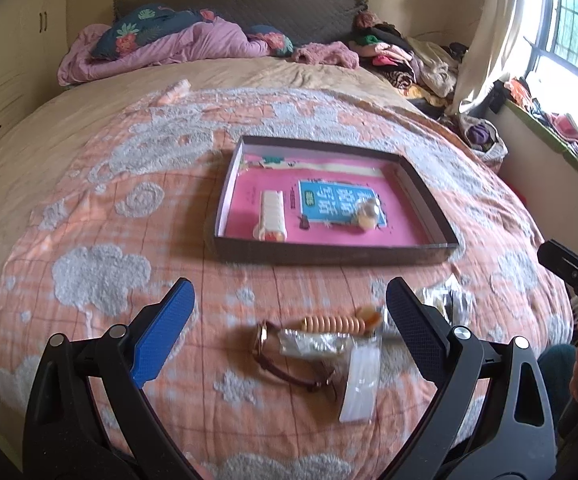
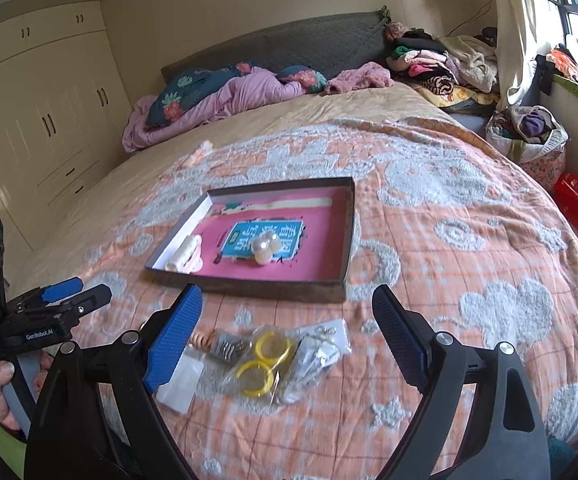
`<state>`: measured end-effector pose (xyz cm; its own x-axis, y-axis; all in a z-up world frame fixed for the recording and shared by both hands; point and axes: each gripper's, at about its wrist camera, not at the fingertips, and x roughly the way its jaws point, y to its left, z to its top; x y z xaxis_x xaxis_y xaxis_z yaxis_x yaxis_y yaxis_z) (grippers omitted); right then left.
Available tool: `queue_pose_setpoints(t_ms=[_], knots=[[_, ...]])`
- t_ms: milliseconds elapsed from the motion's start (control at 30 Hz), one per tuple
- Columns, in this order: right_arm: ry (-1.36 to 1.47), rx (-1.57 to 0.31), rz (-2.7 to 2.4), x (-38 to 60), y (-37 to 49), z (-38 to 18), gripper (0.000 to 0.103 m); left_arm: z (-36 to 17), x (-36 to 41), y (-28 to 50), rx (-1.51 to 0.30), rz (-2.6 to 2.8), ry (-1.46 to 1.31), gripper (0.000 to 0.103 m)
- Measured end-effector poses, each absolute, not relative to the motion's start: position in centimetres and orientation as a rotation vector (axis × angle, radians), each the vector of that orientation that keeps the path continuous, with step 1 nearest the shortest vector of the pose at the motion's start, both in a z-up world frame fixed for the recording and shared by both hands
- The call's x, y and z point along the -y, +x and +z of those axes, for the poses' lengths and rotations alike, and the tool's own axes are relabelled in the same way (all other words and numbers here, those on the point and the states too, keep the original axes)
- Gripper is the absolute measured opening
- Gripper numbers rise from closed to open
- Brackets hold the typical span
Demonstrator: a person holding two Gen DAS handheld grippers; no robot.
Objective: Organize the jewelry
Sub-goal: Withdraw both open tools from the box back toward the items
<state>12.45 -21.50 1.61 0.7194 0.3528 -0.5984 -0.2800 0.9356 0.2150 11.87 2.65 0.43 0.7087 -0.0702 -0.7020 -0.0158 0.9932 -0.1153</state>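
blurred: bracelet (image 1: pixel 293 368) and clear packets (image 1: pixel 359 384) | cut off: right gripper (image 1: pixel 569 276) at frame edge, jaws unseen | unreadable: box (image 1: pixel 429 216) lettering | partly hidden: beaded coil (image 2: pixel 201 340) behind finger (image 2: pixel 173 340)

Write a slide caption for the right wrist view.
Open right tool hovers over bagged yellow rings on the bedspread, short of the pink-lined tray.
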Motion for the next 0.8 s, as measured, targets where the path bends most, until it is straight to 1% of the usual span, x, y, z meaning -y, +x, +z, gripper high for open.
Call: queue_pose_setpoints(t_ms=[567, 667, 767, 800], knots=[[0.094, -0.757, 0.378, 21.6, 11.0, -1.3, 0.086, -3.6, 0.9, 9.1, -0.895, -0.121, -0.061, 0.09], [0.102, -0.779, 0.371, 21.9, 11.0, -2.1, 0.086, -4.2, 1.4, 8.9, -0.91, -0.134, -0.052, 0.084], [0.117, -0.807, 0.359, 22.4, 11.2, -3.1, 0.086, -5.0, 2.0, 8.8, -0.931, -0.148, -0.047, 0.076], [0.122, -0.815, 0.358, 22.5, 11.3, -3.4, 0.086, -5.2, 2.2, 8.9, -0.938, -0.15, -0.044, 0.071]])
